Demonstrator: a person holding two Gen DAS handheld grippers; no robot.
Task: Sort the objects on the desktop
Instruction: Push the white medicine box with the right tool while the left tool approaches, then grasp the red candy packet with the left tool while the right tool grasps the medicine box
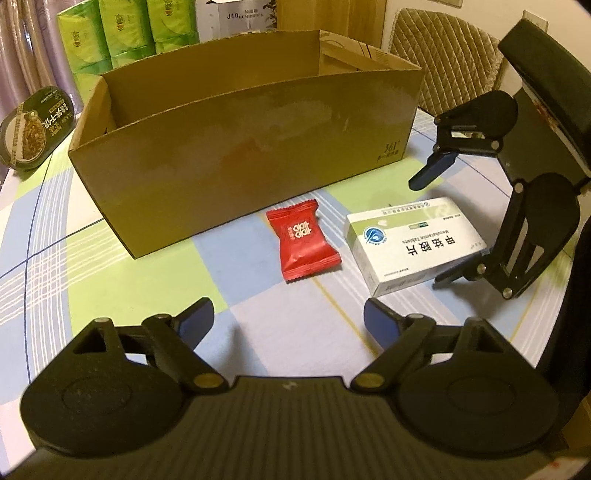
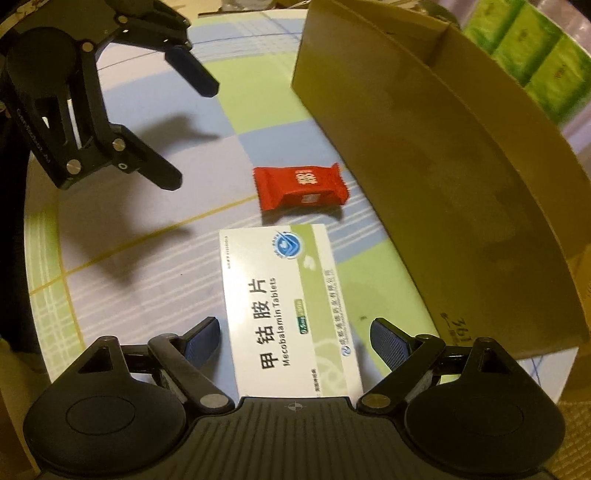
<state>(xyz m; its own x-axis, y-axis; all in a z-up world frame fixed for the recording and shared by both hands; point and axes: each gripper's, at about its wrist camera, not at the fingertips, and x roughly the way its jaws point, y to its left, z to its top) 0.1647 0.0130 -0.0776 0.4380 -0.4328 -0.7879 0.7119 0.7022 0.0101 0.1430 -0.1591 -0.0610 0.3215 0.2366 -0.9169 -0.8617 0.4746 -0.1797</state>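
Note:
A white and green medicine box (image 1: 413,243) (image 2: 280,295) lies flat on the checked tablecloth (image 1: 110,277), in front of an open cardboard box (image 1: 240,155) (image 2: 443,184). A red candy packet (image 1: 303,240) (image 2: 301,188) lies beside it, closer to the cardboard wall. My right gripper (image 2: 295,332) (image 1: 430,232) points down with its jaws either side of the medicine box. They stand open, with a gap showing at the right pad. My left gripper (image 1: 288,317) (image 2: 190,134) hangs open over bare cloth, short of the candy packet, with nothing between its fingers.
Green tissue packs (image 1: 122,37) (image 2: 535,55) and a white humidifier carton (image 1: 236,18) stand behind the cardboard box. A dark oval food bowl (image 1: 33,129) leans at the far left. A padded chair back (image 1: 443,55) rises at the back right.

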